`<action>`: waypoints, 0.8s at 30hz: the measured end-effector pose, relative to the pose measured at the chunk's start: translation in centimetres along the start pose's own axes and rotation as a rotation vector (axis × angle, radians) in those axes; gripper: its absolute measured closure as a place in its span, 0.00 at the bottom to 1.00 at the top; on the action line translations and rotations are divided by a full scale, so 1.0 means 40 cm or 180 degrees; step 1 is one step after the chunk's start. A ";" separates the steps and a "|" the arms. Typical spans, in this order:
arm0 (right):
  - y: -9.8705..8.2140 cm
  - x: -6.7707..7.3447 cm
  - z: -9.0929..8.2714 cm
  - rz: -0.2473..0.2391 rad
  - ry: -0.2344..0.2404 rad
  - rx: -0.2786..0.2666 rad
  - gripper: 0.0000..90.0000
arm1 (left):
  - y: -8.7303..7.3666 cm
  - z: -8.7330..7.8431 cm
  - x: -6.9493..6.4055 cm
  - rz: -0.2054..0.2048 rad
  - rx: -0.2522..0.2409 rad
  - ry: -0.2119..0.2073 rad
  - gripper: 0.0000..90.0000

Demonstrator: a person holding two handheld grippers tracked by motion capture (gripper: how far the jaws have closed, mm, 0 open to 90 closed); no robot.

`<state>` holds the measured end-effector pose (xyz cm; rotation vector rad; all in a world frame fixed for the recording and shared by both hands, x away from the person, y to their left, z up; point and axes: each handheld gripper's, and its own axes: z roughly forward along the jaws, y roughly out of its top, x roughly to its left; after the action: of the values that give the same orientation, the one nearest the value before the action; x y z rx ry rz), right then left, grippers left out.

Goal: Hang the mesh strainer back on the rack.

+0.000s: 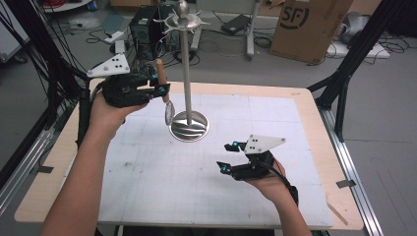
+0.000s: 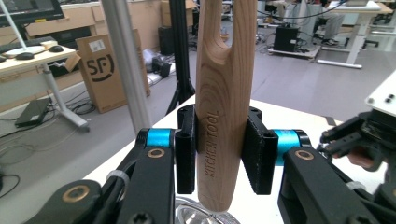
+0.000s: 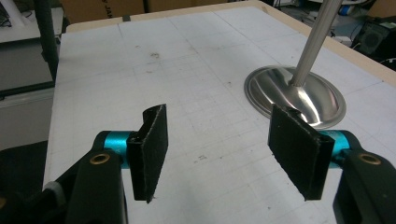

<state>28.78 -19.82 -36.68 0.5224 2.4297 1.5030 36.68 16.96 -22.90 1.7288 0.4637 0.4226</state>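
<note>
1. Right gripper [image 1: 229, 157] rests low on the white table mat [image 1: 147, 172], jaws apart, empty.
2. Left gripper [image 1: 158, 90] clamps a wooden-handled kitchen tool [image 1: 162, 84] upright, seemingly for hanging.
3. Beyond stands the steel utensil stand [image 1: 186, 73].

Lighting is even and moderately bright, diffuse from overhead; shadows on the white mat [image 1: 147, 162] are faint and soft. The polished stand base [image 1: 189, 126] carries bright streaked reflections, seen also in the right gripper view. All three pictures are soft and slightly grainy. In the left gripper view the wooden handle [image 2: 224, 93] is fairly sharp, while the room behind it is blurred.
</note>
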 end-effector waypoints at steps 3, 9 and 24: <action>0.000 0.000 0.000 0.0002 0.0006 0.0003 0.42 | 0.009 0.001 0.010 -0.0013 0.0011 0.0006 0.77; 0.000 -0.001 -0.002 0.0004 0.0000 -0.0003 0.42 | 0.037 0.003 0.028 -0.0022 0.0005 0.0021 0.77; -0.002 -0.004 0.002 0.0032 0.0005 0.0014 0.42 | 0.108 0.019 0.065 -0.0072 0.0041 0.0177 0.77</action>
<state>28.93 -19.83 -36.78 0.5352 2.4358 1.5028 39.64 16.89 -18.75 1.7262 0.5267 0.4532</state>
